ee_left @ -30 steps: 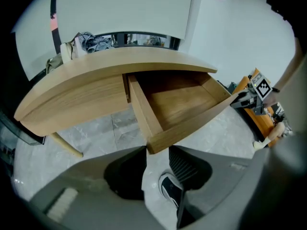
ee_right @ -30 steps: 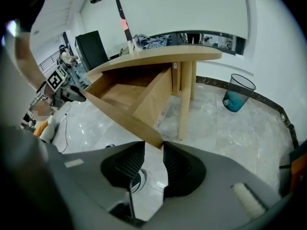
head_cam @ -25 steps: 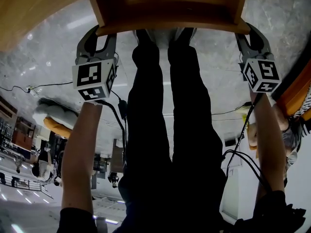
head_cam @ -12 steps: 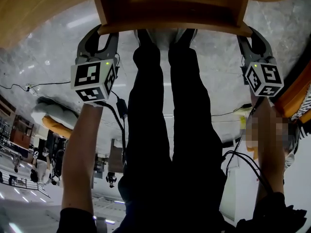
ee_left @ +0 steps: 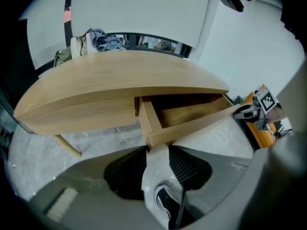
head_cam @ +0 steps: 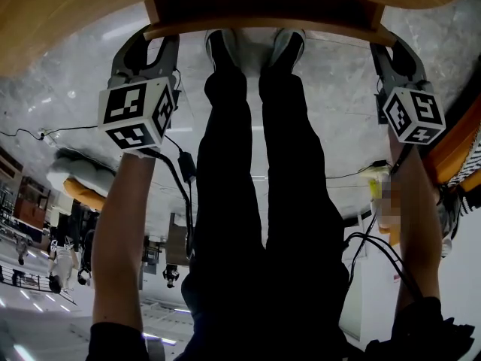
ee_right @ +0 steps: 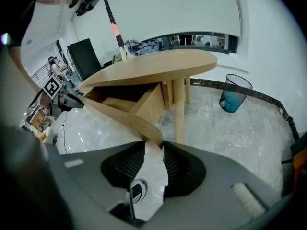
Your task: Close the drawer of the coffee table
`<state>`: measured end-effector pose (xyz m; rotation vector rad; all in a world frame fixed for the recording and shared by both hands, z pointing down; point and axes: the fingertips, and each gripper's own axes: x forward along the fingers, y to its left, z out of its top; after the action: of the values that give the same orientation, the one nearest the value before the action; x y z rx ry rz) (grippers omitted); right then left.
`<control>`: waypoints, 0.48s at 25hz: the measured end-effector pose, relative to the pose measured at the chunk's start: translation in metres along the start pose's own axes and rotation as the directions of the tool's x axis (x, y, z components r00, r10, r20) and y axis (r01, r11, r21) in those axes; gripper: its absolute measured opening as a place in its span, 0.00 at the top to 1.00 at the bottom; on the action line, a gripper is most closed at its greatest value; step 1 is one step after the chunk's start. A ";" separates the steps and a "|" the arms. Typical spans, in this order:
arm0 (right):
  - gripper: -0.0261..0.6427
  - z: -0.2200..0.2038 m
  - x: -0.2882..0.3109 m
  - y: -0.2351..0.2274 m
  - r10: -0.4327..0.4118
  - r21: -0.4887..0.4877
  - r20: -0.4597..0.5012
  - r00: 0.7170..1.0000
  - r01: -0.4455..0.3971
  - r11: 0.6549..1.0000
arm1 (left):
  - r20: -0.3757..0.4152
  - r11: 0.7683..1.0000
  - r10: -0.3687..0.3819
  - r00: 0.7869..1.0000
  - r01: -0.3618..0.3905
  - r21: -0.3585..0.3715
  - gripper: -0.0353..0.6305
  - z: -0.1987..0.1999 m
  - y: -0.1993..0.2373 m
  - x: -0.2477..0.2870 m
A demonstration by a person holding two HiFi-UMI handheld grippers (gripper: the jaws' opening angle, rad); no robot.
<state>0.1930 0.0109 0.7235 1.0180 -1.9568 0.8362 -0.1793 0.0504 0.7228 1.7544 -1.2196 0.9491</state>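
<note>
The wooden coffee table (head_cam: 52,13) fills the top of the head view, and its drawer (head_cam: 263,10) stands partly out under the top. My left gripper (head_cam: 146,42) is shut on the left end of the drawer front (head_cam: 263,30), and my right gripper (head_cam: 387,43) is shut on its right end. In the left gripper view the front's corner (ee_left: 158,137) sits between the tips of the left gripper (ee_left: 157,148), and the drawer's inside (ee_left: 187,111) is empty. In the right gripper view the front's end (ee_right: 144,128) meets the right gripper (ee_right: 153,143).
The person's legs (head_cam: 263,171) and shoes (head_cam: 222,47) stand on the marble floor right in front of the drawer. A table leg (ee_right: 180,109) rises just beyond the right gripper. A blue-lined waste bin (ee_right: 235,99) stands on the floor to the right. Clothes (ee_left: 103,40) lie on the table's far side.
Both grippers have moved toward the table with the drawer front between their jaws. The drawer has slid further in, so less of its inside shows in the head view.
</note>
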 end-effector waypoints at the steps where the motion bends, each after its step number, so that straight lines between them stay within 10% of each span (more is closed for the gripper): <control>1: 0.78 0.003 0.001 -0.001 0.000 0.001 0.005 1.000 0.000 1.000 | 0.011 1.000 0.002 1.000 -0.002 -0.006 0.71 0.004 0.001 0.001; 12: 0.78 0.032 0.013 -0.016 -0.003 0.007 0.041 0.999 0.002 1.000 | 0.056 0.996 0.019 0.998 -0.014 -0.090 0.72 0.033 0.011 0.012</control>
<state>0.1913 -0.0275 0.7219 1.0491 -1.9876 0.8278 -0.1822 0.0131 0.7219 1.7131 -1.2943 0.8462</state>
